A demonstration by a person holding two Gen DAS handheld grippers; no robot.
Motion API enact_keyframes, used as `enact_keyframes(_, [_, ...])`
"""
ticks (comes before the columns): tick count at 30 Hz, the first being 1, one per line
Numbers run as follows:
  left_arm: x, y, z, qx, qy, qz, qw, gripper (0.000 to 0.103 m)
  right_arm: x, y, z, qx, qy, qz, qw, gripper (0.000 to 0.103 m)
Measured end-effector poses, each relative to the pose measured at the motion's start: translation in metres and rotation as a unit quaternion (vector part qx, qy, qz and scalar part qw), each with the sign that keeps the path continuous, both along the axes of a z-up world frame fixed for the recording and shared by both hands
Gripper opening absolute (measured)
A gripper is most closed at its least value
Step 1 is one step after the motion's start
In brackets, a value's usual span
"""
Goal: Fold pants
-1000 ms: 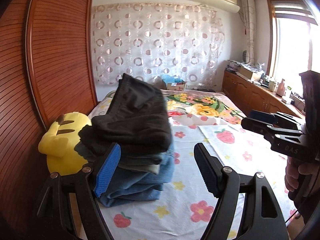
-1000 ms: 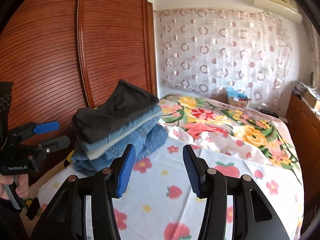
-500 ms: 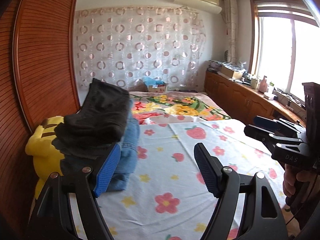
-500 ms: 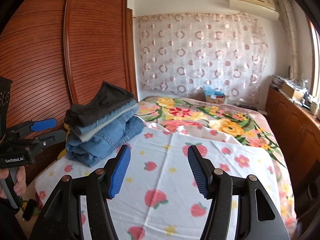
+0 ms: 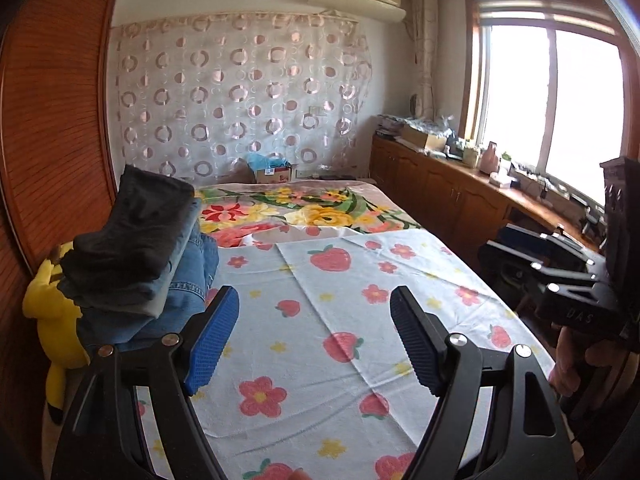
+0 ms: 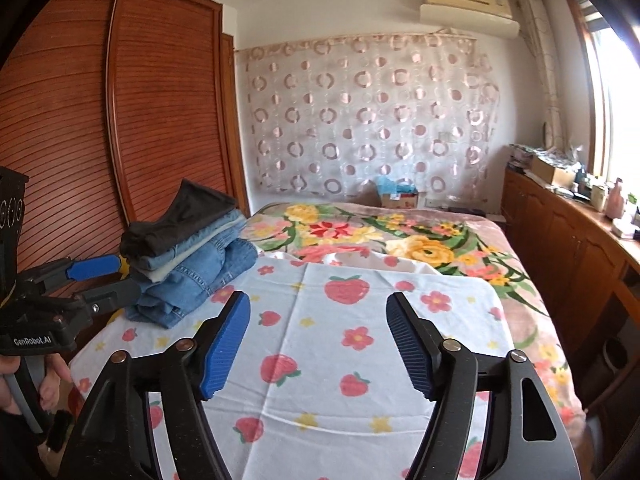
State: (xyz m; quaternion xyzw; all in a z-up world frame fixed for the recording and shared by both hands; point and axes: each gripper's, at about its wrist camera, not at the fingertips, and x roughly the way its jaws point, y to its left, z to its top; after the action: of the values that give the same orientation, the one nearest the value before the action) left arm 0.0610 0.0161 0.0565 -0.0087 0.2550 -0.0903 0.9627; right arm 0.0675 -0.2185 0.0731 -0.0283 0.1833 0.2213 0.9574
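Denim-and-black pants stack (image 5: 140,256) now farther left

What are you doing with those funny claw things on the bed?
A person is folding pants using two hand-held grippers. Right now neither one holds anything: the left gripper and the right gripper are both open, above the strawberry sheet. A pile of folded pants, dark ones on top of jeans, sits at the bed's left edge, next to a yellow plush toy. No unfolded pants show on the sheet.
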Motion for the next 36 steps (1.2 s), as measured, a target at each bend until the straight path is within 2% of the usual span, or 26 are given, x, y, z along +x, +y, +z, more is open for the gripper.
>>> enact_keyframes(2, [-0.004,-0.005,0.004,0.004,-0.005,0.001,1.0000,0.079,-0.008,-0.004,0.002,0.006,-0.004,-0.009,1.000,0.077])
enact_keyframes(5, [-0.012,-0.012,0.009,0.022,-0.015,0.027,0.9993,0.079,-0.021,-0.005,0.004,0.010,-0.012,-0.023,1.000,0.079])
enact_keyframes(17, [-0.033,-0.016,0.015,0.018,-0.031,0.044,0.9984,0.079,-0.061,-0.004,-0.008,0.022,-0.030,-0.052,0.998,0.082])
enact_keyframes(36, [-0.034,-0.015,0.008,0.029,-0.024,0.055,0.9978,0.079,-0.060,-0.010,-0.008,0.021,-0.033,-0.058,0.998,0.082])
